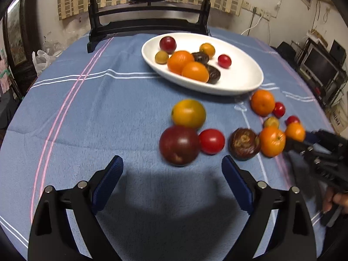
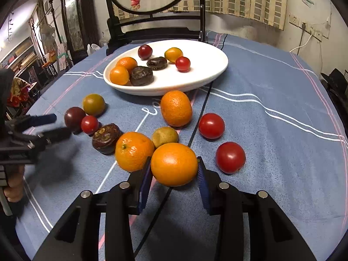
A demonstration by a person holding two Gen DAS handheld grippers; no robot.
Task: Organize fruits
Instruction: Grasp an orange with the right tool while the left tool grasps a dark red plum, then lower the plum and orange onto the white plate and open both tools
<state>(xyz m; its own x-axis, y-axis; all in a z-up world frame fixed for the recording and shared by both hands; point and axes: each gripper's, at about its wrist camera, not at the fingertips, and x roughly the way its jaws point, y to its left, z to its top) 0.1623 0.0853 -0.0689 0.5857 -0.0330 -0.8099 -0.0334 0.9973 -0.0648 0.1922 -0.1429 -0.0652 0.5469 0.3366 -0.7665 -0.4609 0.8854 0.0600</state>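
Right wrist alone: claw (image 2: 175,169) (right) around orange (image 2: 174,164)

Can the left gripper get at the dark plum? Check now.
Probably yes: the left gripper is open, the dark plum lies just ahead of its fingers, and only bare cloth lies between.

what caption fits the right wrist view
Right gripper shut on a round orange citrus fruit before the white oval dish.

Blue striped tablecloth (image 2: 271,82) (pink, white lines) bears white dish (image 2: 208,74), loose fruits (image 2: 176,108).
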